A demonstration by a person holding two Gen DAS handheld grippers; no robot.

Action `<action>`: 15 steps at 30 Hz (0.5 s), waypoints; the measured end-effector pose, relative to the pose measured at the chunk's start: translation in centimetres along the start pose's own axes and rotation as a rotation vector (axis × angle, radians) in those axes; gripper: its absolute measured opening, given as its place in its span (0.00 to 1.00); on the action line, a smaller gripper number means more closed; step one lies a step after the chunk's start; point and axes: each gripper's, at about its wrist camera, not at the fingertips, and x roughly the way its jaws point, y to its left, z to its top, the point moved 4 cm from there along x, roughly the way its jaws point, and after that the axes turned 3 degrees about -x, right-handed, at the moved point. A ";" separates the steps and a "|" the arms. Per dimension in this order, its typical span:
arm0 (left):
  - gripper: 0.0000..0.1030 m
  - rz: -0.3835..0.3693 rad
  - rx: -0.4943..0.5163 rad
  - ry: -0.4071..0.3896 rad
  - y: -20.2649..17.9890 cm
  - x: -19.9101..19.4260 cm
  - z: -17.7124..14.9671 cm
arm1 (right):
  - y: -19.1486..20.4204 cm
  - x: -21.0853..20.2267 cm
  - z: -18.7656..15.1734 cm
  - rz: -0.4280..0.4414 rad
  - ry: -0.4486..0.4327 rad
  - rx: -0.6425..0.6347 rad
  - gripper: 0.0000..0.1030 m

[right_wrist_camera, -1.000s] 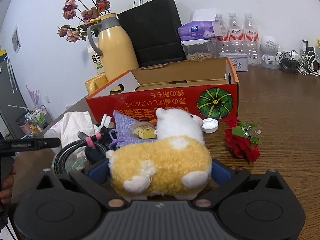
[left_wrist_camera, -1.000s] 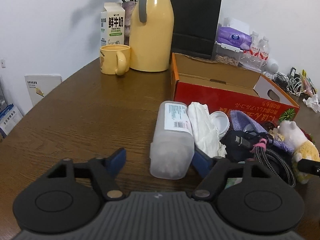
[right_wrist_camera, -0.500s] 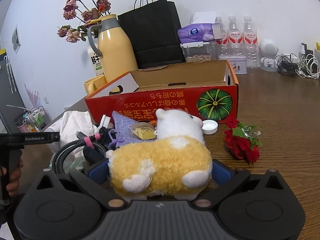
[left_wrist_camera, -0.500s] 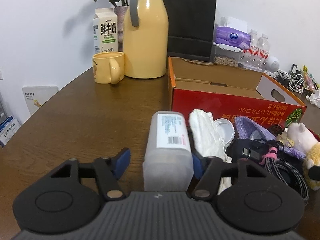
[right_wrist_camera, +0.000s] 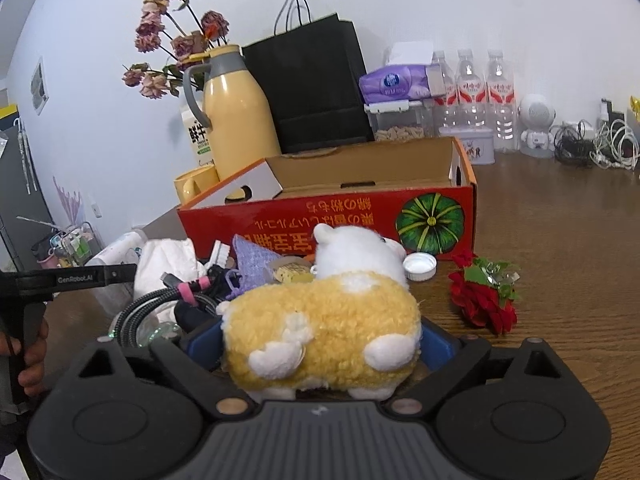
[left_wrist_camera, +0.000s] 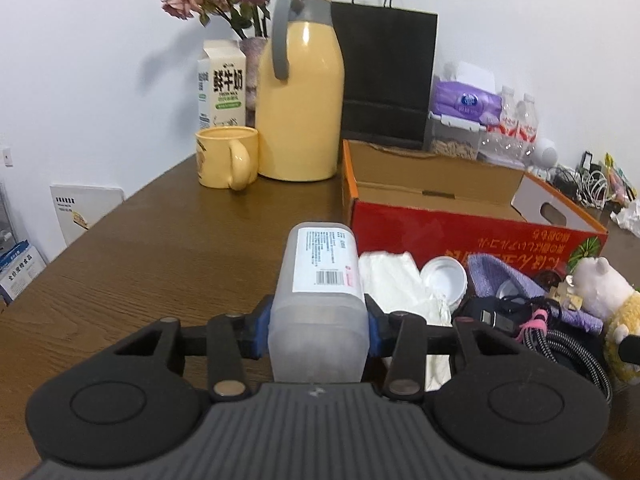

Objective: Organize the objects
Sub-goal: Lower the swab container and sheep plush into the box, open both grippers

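The left gripper [left_wrist_camera: 318, 330] is clamping a frosted, boxy plastic bottle [left_wrist_camera: 320, 300] with a barcode label, lying on the wood-grain tabletop [left_wrist_camera: 160, 248]; the right gripper [right_wrist_camera: 320, 346] is squeezing a fluffy yellow-and-white plush toy [right_wrist_camera: 324, 332] on both flanks; a red cardboard box [right_wrist_camera: 328, 220] is standing open behind both, and crumpled white cloth [left_wrist_camera: 400, 284], a braided cable [right_wrist_camera: 148, 312], a purple knit pouch [right_wrist_camera: 252, 260] and a red rose [right_wrist_camera: 484, 300] are crowding the space just beside them.
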 end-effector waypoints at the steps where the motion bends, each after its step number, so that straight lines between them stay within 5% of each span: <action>1: 0.43 0.002 -0.002 -0.005 0.1 -0.2 0.1 | 0.1 -0.2 0.1 0.000 -0.008 -0.006 0.93; 15: 0.43 -0.080 0.021 -0.152 -1.9 -4.3 4.3 | 1.3 -2.7 2.0 -0.034 -0.117 -0.058 0.91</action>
